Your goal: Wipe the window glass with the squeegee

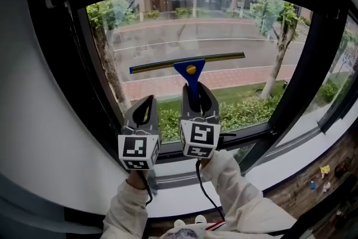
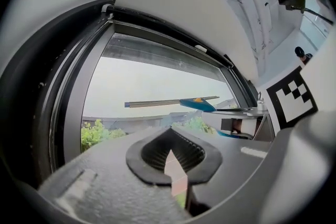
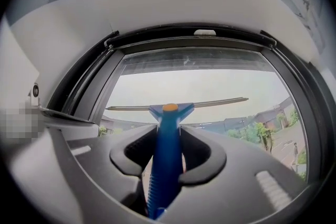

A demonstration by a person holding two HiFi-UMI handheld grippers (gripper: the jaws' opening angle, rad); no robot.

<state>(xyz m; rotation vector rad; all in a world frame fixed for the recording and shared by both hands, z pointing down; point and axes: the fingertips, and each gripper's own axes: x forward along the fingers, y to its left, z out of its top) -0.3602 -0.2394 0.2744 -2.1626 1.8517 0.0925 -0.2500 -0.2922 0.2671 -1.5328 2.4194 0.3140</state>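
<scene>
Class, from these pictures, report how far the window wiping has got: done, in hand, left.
Done: the right claw is shut on the squeegee. In hand: its blade sits nearly level at the window glass, about mid-height. Left: probably the pane below; which areas are already wiped cannot be told. The left claw is shut, empty.

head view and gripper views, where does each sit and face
Head view: on person's head, looking down at window glass, left gripper, right gripper, white sleeves.
Left gripper view: on left gripper, along its shut empty jaws, facing window glass.
Right gripper view: on right gripper, along jaws clamping the squeegee.
Shared: squeegee and window glass in all.
</scene>
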